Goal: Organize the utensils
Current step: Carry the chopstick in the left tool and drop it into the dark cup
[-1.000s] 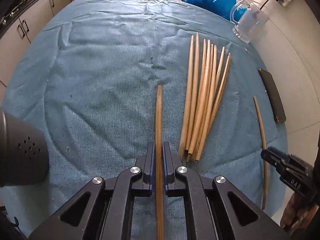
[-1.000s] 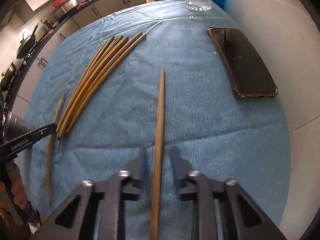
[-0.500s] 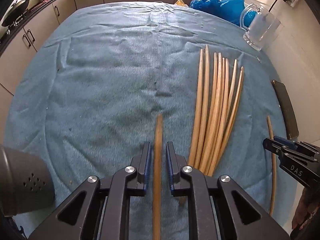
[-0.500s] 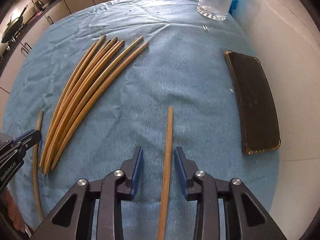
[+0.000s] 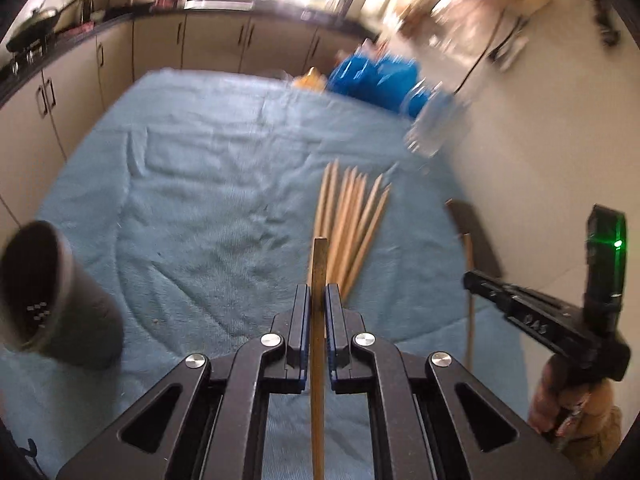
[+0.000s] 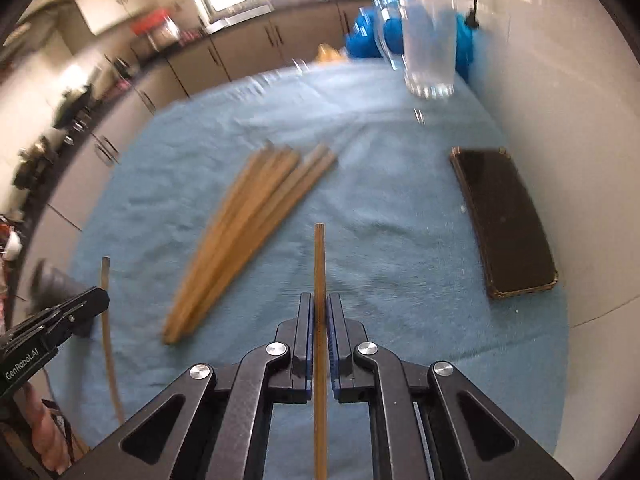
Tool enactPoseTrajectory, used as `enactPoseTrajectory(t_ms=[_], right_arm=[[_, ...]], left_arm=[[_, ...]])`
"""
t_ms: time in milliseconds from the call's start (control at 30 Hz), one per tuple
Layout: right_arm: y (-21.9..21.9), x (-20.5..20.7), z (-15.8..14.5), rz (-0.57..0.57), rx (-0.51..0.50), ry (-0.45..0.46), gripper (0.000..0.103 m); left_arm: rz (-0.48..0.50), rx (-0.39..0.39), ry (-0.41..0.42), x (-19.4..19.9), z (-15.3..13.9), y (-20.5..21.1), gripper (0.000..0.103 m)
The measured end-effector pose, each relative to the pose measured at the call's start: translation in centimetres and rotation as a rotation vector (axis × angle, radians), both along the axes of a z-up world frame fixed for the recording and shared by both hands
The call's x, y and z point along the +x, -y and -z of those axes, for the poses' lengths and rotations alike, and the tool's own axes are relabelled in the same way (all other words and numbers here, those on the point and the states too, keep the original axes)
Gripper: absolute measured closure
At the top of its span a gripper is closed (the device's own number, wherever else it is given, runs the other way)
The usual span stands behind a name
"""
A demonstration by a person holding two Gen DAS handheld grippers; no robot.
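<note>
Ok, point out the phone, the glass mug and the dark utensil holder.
phone (image 6: 505, 224), right wrist view, middle of its dark screen.
glass mug (image 6: 430, 48), right wrist view, its clear wall.
dark utensil holder (image 5: 60, 300), left wrist view, its outer wall.

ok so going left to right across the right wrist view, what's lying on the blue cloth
left gripper with its chopstick → loose chopstick bundle → right gripper clamping a chopstick → phone

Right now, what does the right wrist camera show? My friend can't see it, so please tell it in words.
The right gripper is shut on one wooden chopstick, lifted over a blue towel. A bundle of chopsticks lies to the left, a dark phone to the right, a clear glass mug at the back.
</note>
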State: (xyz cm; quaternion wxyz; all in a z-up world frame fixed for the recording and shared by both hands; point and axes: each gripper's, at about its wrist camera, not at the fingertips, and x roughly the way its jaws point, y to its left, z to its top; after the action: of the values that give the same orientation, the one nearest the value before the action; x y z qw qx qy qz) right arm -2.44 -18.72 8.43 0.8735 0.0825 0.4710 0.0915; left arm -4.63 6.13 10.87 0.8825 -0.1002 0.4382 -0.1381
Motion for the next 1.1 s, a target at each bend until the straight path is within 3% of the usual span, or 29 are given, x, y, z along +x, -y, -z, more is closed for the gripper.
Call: enactPoseTrajectory(t_ms=[233, 533, 833, 967, 1100], right_arm=[[-3.6, -5.8, -4.5, -0.069, 0.025, 0.176, 0.096], [-9.0, -8.9, -11.4, -0.142, 0.074, 0.407, 0.096], [-16.3, -6.1, -17.6, -0.226, 0.205, 0.532, 0.096], [-19.7, -3.8, -18.9, -0.264, 0.297, 0.53, 0.096], [-23.0, -1.9, -19.0, -0.288, 0.322, 0.524, 0.096]], left_arm=[[-0.005, -0.027, 0.204, -6.6, -5.2, -2.0, 0.097], [-0.042, -0.064, 0.362, -10.9, -11.2, -6.4, 0.097], [-0.184, -0.007, 0.498, -10.7, -17.9, -13.9, 0.097], [-0.234, 0.025, 0.516, -10.1, -19.6, -16.7, 0.097], [-0.26, 0.057, 0.514, -9.2, -19.9, -18.5, 0.097]])
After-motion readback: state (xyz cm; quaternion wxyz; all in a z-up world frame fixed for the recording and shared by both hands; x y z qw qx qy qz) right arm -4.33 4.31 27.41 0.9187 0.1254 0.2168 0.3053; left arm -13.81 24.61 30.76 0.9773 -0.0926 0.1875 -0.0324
